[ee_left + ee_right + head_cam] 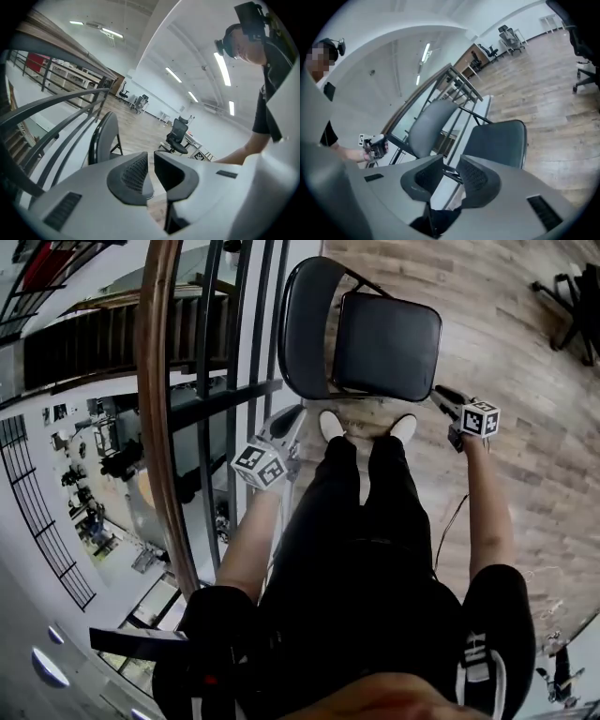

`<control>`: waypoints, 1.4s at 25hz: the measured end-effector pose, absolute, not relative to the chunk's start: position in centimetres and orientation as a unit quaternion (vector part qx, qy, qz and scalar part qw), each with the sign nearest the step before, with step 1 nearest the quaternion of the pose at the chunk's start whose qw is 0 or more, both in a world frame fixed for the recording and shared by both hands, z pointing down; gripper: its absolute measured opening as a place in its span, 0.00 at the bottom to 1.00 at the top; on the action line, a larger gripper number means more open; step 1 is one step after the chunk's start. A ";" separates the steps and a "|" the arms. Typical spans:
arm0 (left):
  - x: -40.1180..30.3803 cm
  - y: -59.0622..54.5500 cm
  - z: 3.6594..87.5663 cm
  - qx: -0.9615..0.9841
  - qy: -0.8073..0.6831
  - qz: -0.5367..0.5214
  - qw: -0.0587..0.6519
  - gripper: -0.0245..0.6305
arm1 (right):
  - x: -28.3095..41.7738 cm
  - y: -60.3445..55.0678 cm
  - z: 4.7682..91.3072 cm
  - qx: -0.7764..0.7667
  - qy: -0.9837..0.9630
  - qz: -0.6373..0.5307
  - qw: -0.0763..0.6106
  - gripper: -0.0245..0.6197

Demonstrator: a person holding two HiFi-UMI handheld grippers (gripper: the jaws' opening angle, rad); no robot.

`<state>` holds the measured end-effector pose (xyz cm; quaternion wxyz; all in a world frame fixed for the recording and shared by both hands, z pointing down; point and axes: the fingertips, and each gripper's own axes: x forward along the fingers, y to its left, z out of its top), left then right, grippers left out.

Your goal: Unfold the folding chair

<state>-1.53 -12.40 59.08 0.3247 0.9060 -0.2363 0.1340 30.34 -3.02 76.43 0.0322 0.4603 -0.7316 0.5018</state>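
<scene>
We are facing the opened black padded metal folding chair (386,345) on the wood-plank floor (534,456), holding the left gripper (296,414) and right gripper (441,394) near its seat.

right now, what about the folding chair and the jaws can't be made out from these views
- Chair's feet: head view, hidden under the seat; right gripper view, behind the right gripper body.
- Seat: left gripper view, hidden behind the left gripper; only the backrest shows.
- Gap between the jaws: head view, too small on either gripper.
</scene>
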 end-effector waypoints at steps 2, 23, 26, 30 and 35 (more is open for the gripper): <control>0.9 -11.8 57.3 0.917 -0.207 0.121 0.320 0.07 | 28.7 -3.4 71.2 0.462 -0.750 0.474 0.008 0.13; 10.7 -8.1 33.2 0.993 -0.062 0.038 0.098 0.04 | 15.6 -6.5 33.0 0.504 -0.855 0.126 0.017 0.05; 11.0 -8.7 31.1 0.995 -0.061 0.023 0.079 0.04 | 16.2 -7.0 30.7 0.517 -0.847 0.123 0.005 0.05; 11.3 -9.4 29.5 0.996 -0.060 0.007 0.071 0.04 | 16.3 -7.2 28.3 0.516 -0.852 0.083 0.000 0.05; 11.1 -9.7 28.8 0.996 -0.052 0.006 0.067 0.04 | 15.4 -7.3 27.5 0.514 -0.855 0.070 -0.003 0.05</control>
